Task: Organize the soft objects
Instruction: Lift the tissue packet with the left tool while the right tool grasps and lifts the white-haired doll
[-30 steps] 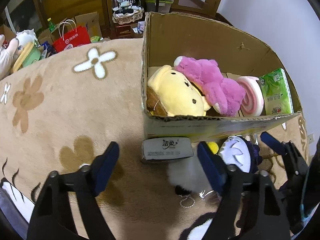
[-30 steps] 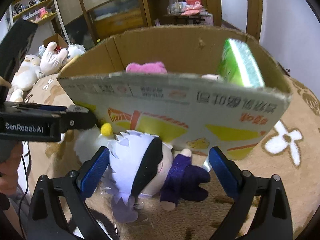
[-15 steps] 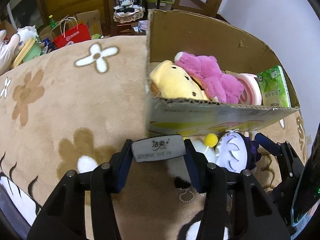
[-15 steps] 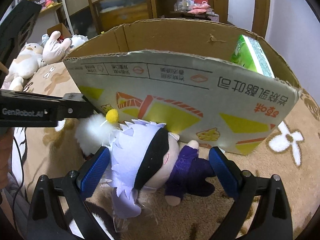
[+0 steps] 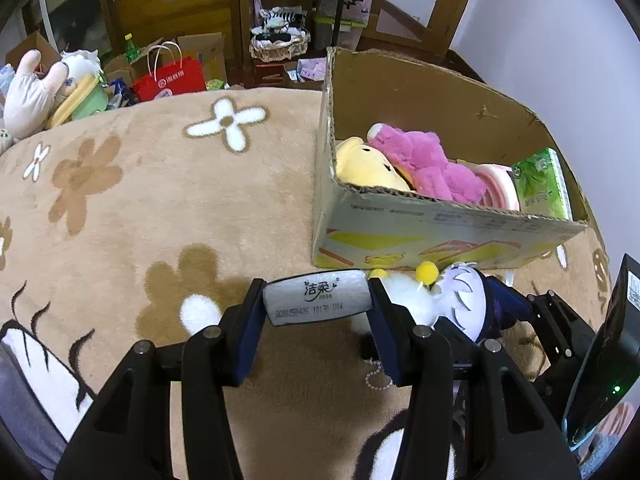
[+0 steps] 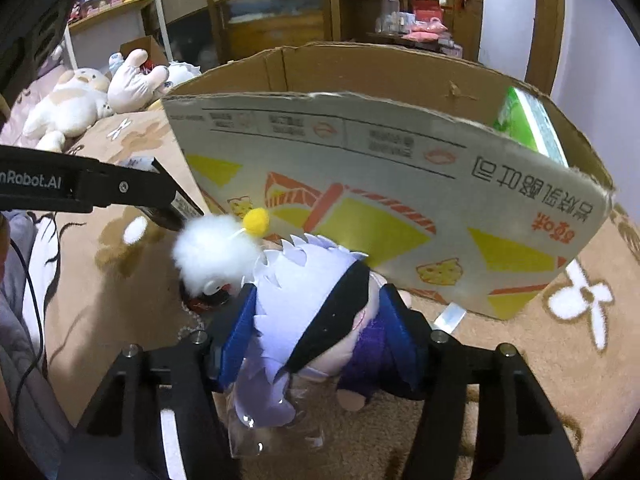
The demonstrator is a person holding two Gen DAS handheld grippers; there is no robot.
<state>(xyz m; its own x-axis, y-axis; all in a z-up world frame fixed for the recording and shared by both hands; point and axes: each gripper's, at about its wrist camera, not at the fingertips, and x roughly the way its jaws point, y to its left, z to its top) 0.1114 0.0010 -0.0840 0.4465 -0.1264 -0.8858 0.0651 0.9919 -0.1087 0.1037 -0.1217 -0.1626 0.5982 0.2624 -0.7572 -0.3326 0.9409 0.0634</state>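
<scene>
Left gripper [image 5: 316,312]: blue-padded jaws pinched on a small grey-and-white tissue pack [image 5: 316,298] printed with Chinese characters and a date code. The pack is held by its two short ends, just in front of the box's near left corner. From the right wrist view the gripper's black arm reaches in from the left at the same corner.

Right gripper [image 6: 318,336]: blue pads clamped on a plush doll with spiky white felt hair, a black blindfold and a dark purple outfit [image 6: 316,320]. One pad presses the hair side, the other the purple body. The doll lies on the blanket, close against the box's front wall.

Fluffy white pompom toy with a small yellow ball on top [image 6: 214,256]: on the blanket, touching the doll's hair, between the two grippers. A bead chain trails from beneath it.

Open brown cardboard box with yellow and orange printing on its front wall [image 5: 440,232]: stands on the blanket. It holds, left to right, a yellow plush with dark spots [image 5: 368,168], a magenta plush bear [image 5: 428,166], a pink-and-white round cushion [image 5: 498,192], and a green tissue pack [image 5: 540,184] upright against the right wall.

Tan fleece blanket with white and brown flower shapes [image 5: 140,200]: underlies everything.

Cream plush animals [image 6: 80,104]: far left, well apart from the box.
</scene>
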